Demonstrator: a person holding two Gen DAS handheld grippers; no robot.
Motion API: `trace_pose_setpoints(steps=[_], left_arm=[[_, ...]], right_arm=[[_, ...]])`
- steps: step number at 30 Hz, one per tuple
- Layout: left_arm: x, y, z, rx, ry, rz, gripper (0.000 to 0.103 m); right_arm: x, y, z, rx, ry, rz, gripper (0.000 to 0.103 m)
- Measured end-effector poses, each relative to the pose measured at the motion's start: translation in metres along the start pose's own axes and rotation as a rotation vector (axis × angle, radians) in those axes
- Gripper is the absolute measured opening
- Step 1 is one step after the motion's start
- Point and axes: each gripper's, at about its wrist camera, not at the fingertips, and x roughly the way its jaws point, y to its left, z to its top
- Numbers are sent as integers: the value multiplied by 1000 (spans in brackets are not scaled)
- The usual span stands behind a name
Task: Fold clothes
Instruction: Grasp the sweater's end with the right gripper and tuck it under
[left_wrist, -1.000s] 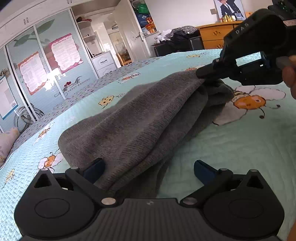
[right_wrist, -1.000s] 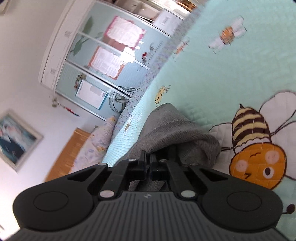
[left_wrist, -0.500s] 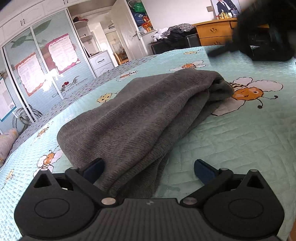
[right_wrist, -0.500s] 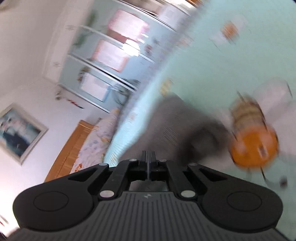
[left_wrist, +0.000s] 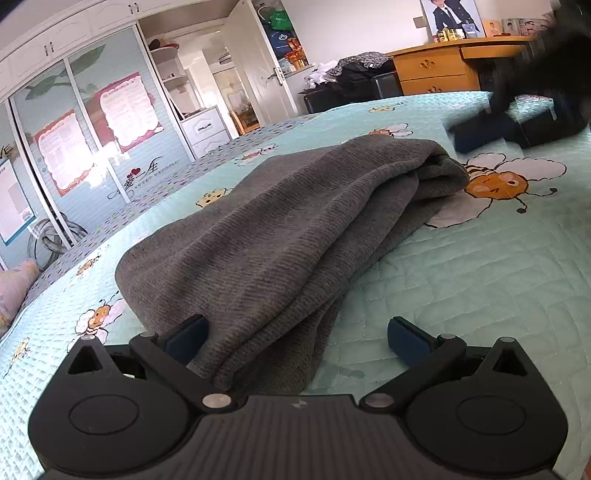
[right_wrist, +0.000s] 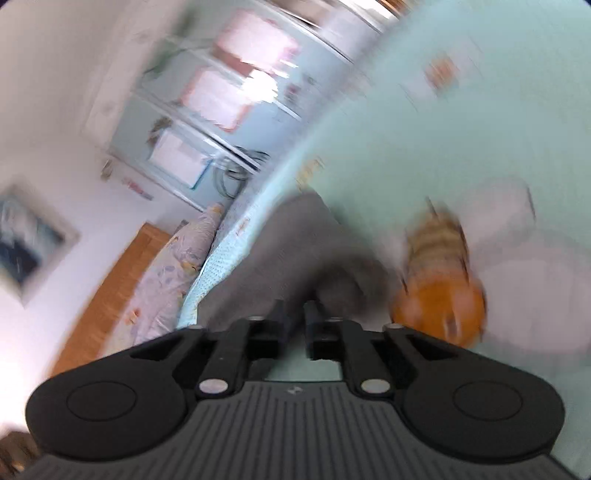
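Note:
A grey knitted garment (left_wrist: 280, 229) lies folded in a long bundle on the mint bee-print bedspread (left_wrist: 480, 266). My left gripper (left_wrist: 295, 332) is open wide, with the garment's near end lying between its fingers and over the left one. My right gripper (right_wrist: 293, 314) has its jaws slightly apart and holds nothing; it hovers above the bedspread just off the garment's far end (right_wrist: 314, 251). It shows blurred in the left wrist view (left_wrist: 524, 118) at the top right.
A large bee print (left_wrist: 495, 184) lies beside the garment's far end. A sliding-door wardrobe (left_wrist: 92, 140) stands to the left. A wooden dresser (left_wrist: 443, 74) and piled clothes (left_wrist: 354, 70) are beyond the bed. A pillow (right_wrist: 173, 280) and wooden headboard show in the right wrist view.
My right gripper let go of the garment's far end, lifted and pulled back to the right, opening slightly. The far end dropped onto the bed. My left gripper stayed open and still.

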Motion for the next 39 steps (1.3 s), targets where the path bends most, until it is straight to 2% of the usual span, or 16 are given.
trace_pose_setpoints(steps=[2, 3, 5, 6, 7, 8, 11, 14, 17, 25, 27, 28, 29, 32, 35, 39], left_arm=[[0, 0, 0, 1, -1, 3, 102], [0, -1, -1, 4, -1, 6, 102], [1, -4, -3, 6, -3, 10, 103], [2, -8, -6, 6, -4, 12, 103], [3, -11, -8, 6, -5, 13, 103], [4, -9, -7, 6, -5, 13, 103], [5, -4, -4, 10, -4, 15, 103], [5, -5, -4, 12, -2, 17, 103], [4, -6, -5, 15, -3, 19, 103], [0, -1, -4, 17, -2, 18, 103], [-1, 1, -4, 18, -2, 18, 103], [-1, 1, -3, 19, -2, 18, 103], [-1, 1, -4, 17, -2, 18, 103], [-2, 4, -4, 12, -1, 19, 103], [-2, 7, -6, 0, -2, 28, 103], [-2, 9, -6, -4, -7, 37, 102]], right_arm=[[1, 18, 17, -214, -18, -82, 65], [5, 25, 19, -350, -13, -147, 68], [14, 34, 16, -612, 6, -269, 68], [17, 33, 12, -687, 28, -282, 67], [21, 32, 7, -761, 51, -294, 61], [24, 30, 2, -836, 74, -306, 49], [34, 27, -12, -1053, 140, -340, 36], [38, 29, -8, -1111, 147, -326, 27], [45, 28, -6, -1193, 185, -322, 25], [37, 39, -61, -1593, 121, -375, 25], [38, 39, -60, -1595, 131, -381, 25], [40, 40, -55, -1564, 147, -374, 20], [43, 41, -51, -1542, 170, -362, 6], [43, 48, -52, -1548, 188, -350, 4], [12, 71, -74, -1626, 113, -364, 4], [-2, 66, -117, -1696, 179, -359, 4]])
